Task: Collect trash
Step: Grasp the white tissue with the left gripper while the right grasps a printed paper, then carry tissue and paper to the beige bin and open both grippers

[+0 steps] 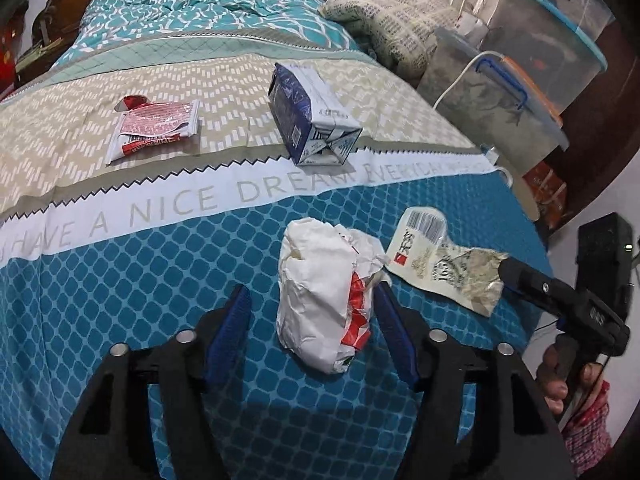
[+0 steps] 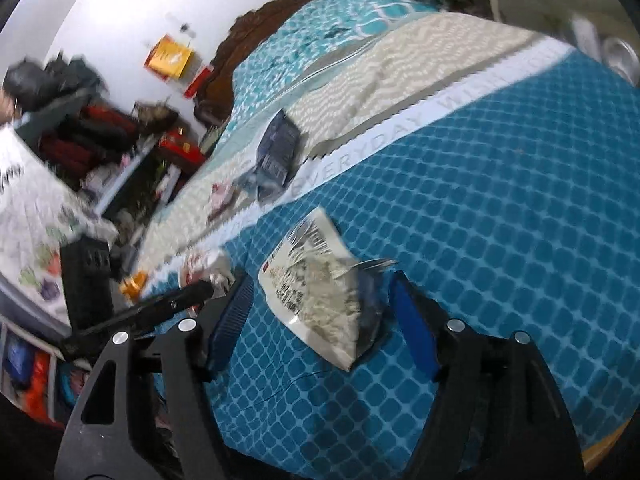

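Two hand-held grippers over trash on a bed.

On the bed [image 1: 120, 280], left to right: a red-and-white wrapper [image 1: 154, 128] on the beige band; a blue carton [image 1: 312, 116] at the zigzag seam; a crumpled white paper [image 1: 324, 300] on the blue check; a flat packet [image 1: 444, 260] just right of it. The left hand-held gripper [image 1: 314, 328] is released: its blue pads [image 1: 232, 328] straddle the paper; the right pad lies at the paper's edge, the left pad stands clear. The right hand-held gripper [image 2: 320, 320] is released too, jaws spread either side of the packet [image 2: 320, 280], which lies on the bed. Bins [image 1: 520, 92] stand beside the bed.
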{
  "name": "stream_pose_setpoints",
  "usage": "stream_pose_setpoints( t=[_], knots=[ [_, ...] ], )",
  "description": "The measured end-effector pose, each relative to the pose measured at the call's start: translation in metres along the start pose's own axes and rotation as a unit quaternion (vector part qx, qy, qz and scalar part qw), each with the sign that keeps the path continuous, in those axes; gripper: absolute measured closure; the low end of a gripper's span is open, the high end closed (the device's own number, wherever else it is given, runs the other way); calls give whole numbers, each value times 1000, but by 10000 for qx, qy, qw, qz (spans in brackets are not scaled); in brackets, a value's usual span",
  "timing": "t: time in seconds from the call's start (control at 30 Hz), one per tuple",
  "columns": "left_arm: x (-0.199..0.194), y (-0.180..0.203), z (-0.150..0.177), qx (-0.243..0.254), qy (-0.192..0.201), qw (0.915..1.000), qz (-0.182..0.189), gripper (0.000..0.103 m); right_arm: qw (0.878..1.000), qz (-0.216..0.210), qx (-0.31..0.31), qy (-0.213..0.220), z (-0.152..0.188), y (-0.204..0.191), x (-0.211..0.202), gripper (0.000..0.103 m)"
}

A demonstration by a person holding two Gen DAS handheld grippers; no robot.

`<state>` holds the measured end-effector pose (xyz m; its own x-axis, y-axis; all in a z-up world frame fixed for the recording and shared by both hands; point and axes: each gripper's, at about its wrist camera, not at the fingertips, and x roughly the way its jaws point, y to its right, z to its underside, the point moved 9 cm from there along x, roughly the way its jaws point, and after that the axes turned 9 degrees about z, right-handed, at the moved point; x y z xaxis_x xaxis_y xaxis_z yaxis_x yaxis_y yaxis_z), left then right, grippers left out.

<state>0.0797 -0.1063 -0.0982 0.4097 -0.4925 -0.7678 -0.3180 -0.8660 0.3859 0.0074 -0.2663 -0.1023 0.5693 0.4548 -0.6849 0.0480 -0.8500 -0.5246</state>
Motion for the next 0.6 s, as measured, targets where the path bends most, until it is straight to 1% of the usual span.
stream_pose_setpoints(
  t=[0.03, 0.07, 0.1, 0.17, 0.2, 0.33, 0.47, 0.53, 0.57, 0.6],
  knots=[
    [3, 1, -1, 48, -25, 10000, -4, 55, 9999, 20, -102, 3, 0, -5, 2, 41],
    [4, 5, -1, 111, -33, 9999, 33, 66, 9997, -11, -240, -95, 5, -10, 6, 52],
    [6, 8, -1, 138, -80, 9998, 79, 67, 9993, -46, -294, -225, 7, -12, 11, 79],
    [10, 14, -3, 234, -80, 9997, 3, 69, 9993, -93, -275, -216, 12, -11, 13, 80],
    [12, 17, -4, 261, -96, 9996, 43, 70, 9994, -96, -283, -188, 12, -12, 12, 81],
    [28, 44, -14, 338, -303, 9977, 505, 71, 9996, 53, -224, 132, 6, 1, -3, 83],
    [52, 88, -34, 572, -453, 9926, 969, 71, 9969, 293, 269, 674, -14, 43, -35, 83],
    [67, 118, -49, 743, -496, 9885, 1223, 71, 9921, 469, 543, 1029, -26, 70, -58, 83],
    [76, 136, -57, 840, -520, 9858, 1357, 71, 9873, 601, 724, 1277, -34, 89, -74, 83],
    [82, 147, -62, 894, -535, 9843, 1427, 71, 9841, 677, 826, 1419, -39, 101, -84, 83]
  ],
)
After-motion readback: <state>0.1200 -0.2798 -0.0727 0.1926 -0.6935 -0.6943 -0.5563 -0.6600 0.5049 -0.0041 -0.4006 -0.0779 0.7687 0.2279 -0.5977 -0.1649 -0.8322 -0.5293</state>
